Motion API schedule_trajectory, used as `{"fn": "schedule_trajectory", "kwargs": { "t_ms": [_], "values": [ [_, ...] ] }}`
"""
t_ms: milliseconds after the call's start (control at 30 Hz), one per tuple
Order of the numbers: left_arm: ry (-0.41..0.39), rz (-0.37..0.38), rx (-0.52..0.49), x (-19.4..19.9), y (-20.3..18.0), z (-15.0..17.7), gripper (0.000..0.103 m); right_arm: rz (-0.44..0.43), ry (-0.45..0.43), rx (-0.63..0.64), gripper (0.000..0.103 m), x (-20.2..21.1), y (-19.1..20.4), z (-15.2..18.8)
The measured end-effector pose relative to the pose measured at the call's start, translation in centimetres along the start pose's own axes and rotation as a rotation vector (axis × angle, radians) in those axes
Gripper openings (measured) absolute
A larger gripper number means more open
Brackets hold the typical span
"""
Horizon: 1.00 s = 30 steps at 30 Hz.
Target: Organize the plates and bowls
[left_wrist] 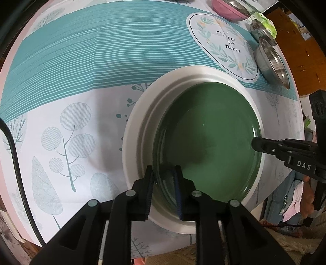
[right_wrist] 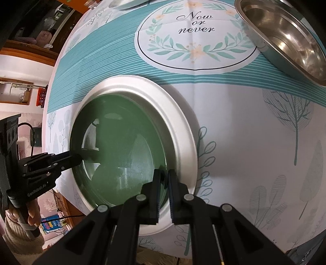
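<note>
A green plate (left_wrist: 207, 140) lies inside a larger white plate (left_wrist: 138, 130) on the patterned tablecloth; both show in the right wrist view too, green plate (right_wrist: 122, 146), white plate (right_wrist: 179, 130). My left gripper (left_wrist: 164, 183) straddles the green plate's near rim, fingers a little apart, one inside and one outside the rim. My right gripper (right_wrist: 164, 183) is nearly closed across the green plate's opposite rim; it shows in the left wrist view (left_wrist: 256, 143) at the plate's right edge. The left gripper shows in the right wrist view (right_wrist: 77, 158) at the plate's left edge.
Steel bowls (left_wrist: 273, 63) stand at the far right of the table, one close in the right wrist view (right_wrist: 285, 38). A pink bowl (left_wrist: 228, 10) sits at the far edge. A round "Now or never" print (right_wrist: 195, 34) lies beyond the plates. A black cable (left_wrist: 16, 163) runs along the table's left edge.
</note>
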<state>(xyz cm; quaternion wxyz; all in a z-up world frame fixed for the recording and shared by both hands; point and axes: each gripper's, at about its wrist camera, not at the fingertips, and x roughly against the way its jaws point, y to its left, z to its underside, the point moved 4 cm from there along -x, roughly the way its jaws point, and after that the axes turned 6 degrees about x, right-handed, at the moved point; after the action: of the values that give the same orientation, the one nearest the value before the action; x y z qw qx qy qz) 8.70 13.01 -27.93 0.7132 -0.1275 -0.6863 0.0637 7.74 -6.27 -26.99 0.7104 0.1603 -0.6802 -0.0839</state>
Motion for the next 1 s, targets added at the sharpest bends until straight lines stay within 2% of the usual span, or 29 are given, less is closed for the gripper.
{"fn": "schedule_trajectory", "kwargs": {
  "t_ms": [133,267,333,400,567,800,1000],
  "values": [
    [0.001,0.028,0.014,0.1,0.2,0.1,0.032,0.023,-0.01,0.017,0.009,0.0,0.4,0.1],
    [-0.014,0.019,0.001,0.3,-0.2,0.1,0.038,0.032,-0.015,0.017,0.009,0.1,0.4,0.1],
    [-0.043,0.016,-0.012,0.8,-0.5,0.2,0.049,0.033,-0.019,0.017,0.009,0.1,0.5,0.1],
    [-0.082,0.011,-0.027,1.7,-0.9,0.1,0.055,0.041,-0.029,0.017,0.01,0.5,0.5,0.2],
    [-0.134,0.002,-0.053,3.5,-1.8,-0.4,0.056,0.066,-0.068,0.026,0.015,1.8,0.6,0.2],
    [-0.218,-0.023,-0.134,6.1,-3.3,-0.5,0.058,0.065,-0.113,0.042,0.015,3.8,1.7,0.3],
    [-0.277,-0.012,-0.184,8.8,-4.2,-0.2,0.062,0.073,-0.158,0.066,0.015,5.9,3.3,0.4]
  ]
}}
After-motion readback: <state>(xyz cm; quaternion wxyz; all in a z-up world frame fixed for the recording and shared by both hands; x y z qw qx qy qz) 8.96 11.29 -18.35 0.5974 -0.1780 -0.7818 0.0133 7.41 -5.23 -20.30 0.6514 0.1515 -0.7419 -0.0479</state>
